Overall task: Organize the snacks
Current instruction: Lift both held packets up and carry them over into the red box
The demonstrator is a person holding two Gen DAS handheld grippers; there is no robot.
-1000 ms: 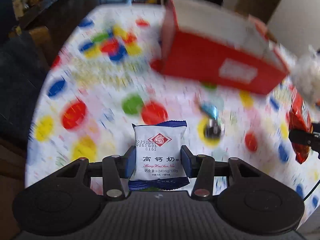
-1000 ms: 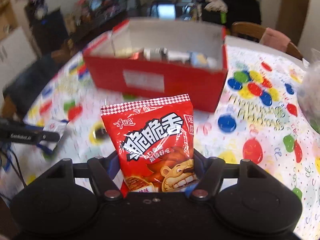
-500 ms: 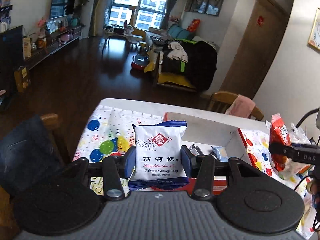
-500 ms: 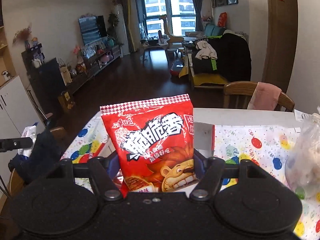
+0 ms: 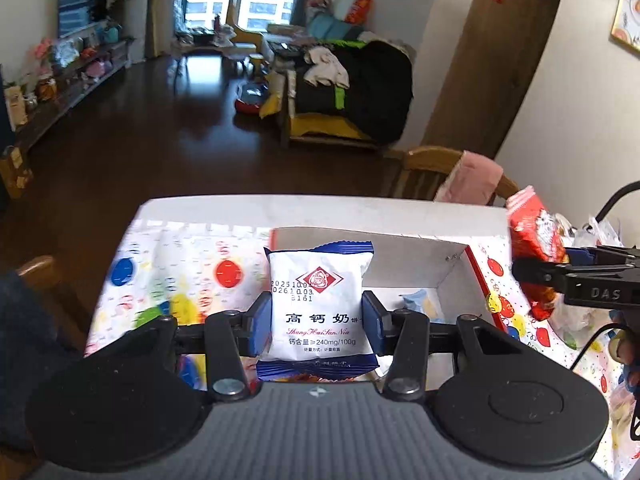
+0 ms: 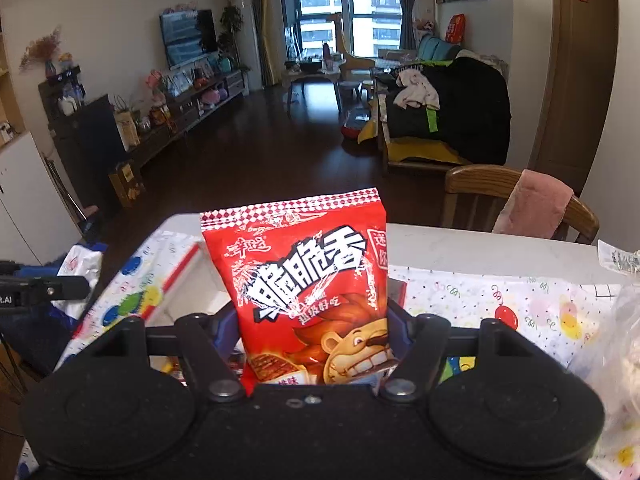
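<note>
The left gripper [image 5: 318,320] jaws pinch the white milk-biscuit packet [image 5: 320,304]; the right gripper [image 6: 312,340] jaws pinch the red crisp bag [image 6: 308,288]. Both have risen from low over the bench [image 6: 480,252] and now hover above the open red box [image 5: 404,256], likely ready to drop.

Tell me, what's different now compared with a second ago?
Both grippers rose and levelled out: a second ago they looked down on the table, now they look across the room, with the red box low beneath them. Nothing was let go. The left gripper stays clamped on the white biscuit packet, the right gripper on the red snack bag.
</note>
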